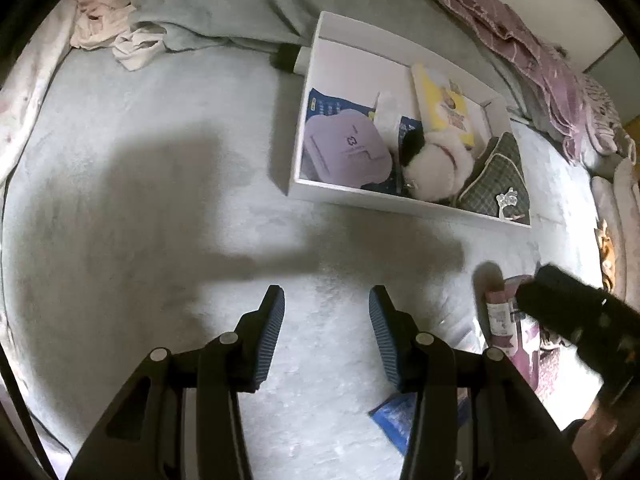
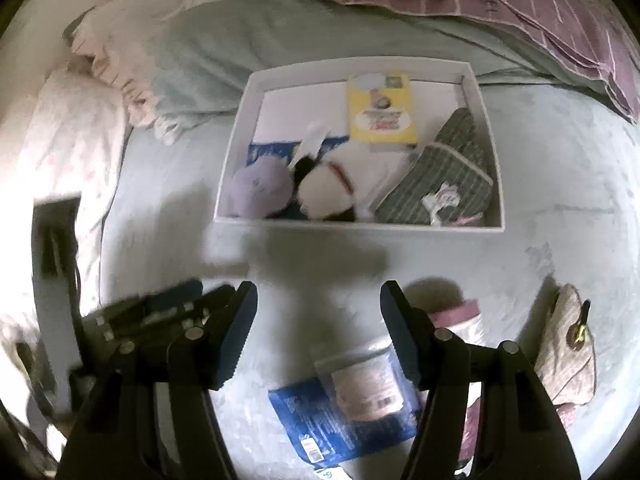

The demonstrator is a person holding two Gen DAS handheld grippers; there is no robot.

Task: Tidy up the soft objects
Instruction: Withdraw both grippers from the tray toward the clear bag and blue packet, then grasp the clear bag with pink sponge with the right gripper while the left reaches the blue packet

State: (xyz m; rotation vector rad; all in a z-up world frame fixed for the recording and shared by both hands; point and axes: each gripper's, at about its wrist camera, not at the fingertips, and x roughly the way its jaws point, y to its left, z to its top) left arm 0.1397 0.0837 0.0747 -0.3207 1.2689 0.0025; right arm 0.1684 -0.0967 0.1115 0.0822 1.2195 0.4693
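A white tray [image 1: 308, 120] [image 2: 240, 128] lies on the pale blue bed cover. In it are a lilac pouch [image 1: 344, 148] [image 2: 258, 192], a white and black plush [image 1: 432, 168] [image 2: 332, 196], a grey checked cushion [image 1: 496, 176] [image 2: 448, 172], a yellow pack [image 1: 444, 104] [image 2: 380, 108] and a blue packet [image 1: 332, 106]. My left gripper [image 1: 326, 304] is open and empty over bare cover. My right gripper [image 2: 318, 300] is open and empty, above a blue and clear packet [image 2: 352, 404]. A pink-topped pack [image 2: 464, 316] [image 1: 504, 312] and a beige pouch [image 2: 568, 344] lie near it.
A pale green blanket [image 1: 224, 4] [image 2: 248, 48], pink-white cloth [image 1: 104, 12] [image 2: 116, 40] and a mauve quilt [image 1: 520, 28] [image 2: 500, 4] are bunched at the far side. The right gripper's body [image 1: 580, 312] shows in the left view, the left gripper's body [image 2: 152, 312] in the right view.
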